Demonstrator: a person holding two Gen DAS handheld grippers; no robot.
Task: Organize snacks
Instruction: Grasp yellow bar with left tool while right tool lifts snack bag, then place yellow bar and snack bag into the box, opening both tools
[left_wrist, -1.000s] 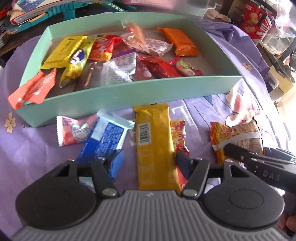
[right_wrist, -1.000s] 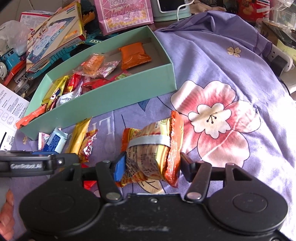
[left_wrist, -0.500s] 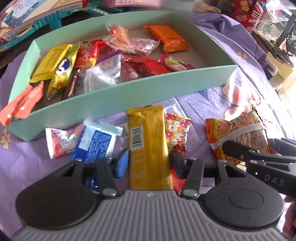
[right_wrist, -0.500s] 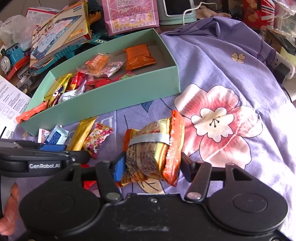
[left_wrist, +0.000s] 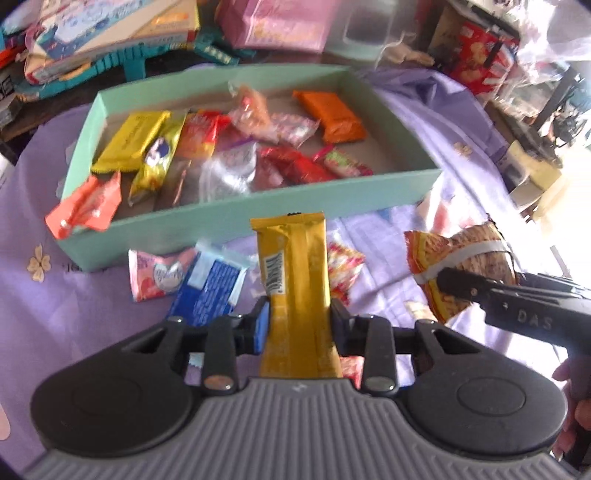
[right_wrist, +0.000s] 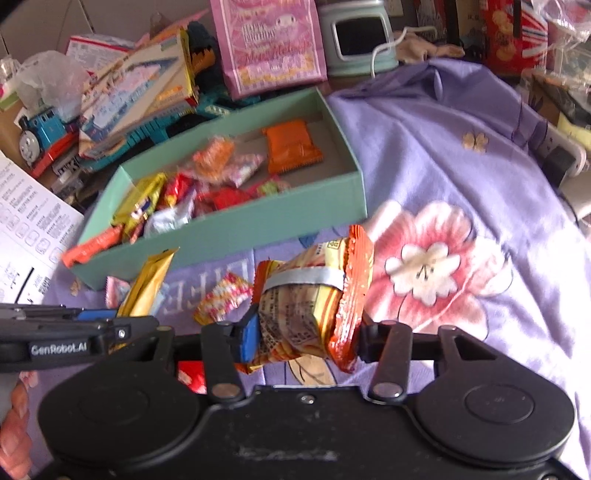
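Observation:
My left gripper (left_wrist: 297, 319) has its jaws closing on a long yellow snack bar (left_wrist: 295, 280), pads against both sides, the bar lifted off the purple cloth. My right gripper (right_wrist: 304, 334) has its jaws closing on an orange and yellow snack packet (right_wrist: 314, 295) with a grey band, also raised. The mint-green box (left_wrist: 229, 218) lies just beyond both, holding several wrapped snacks. On the cloth in front of the box lie a pink candy (left_wrist: 159, 275), a blue packet (left_wrist: 210, 291) and a small red-patterned candy (right_wrist: 223, 297).
Books, a toy train (right_wrist: 38, 129), a pink gift bag (right_wrist: 269, 40) and a small green device (right_wrist: 356, 37) crowd the far side behind the box. A printed sheet (right_wrist: 26, 221) lies at left. The flowered purple cloth (right_wrist: 461, 184) spreads to the right.
Both grippers closed in on their snacks and rose. The yellow bar and the orange packet came up off the cloth, uncovering the small red-patterned candy.

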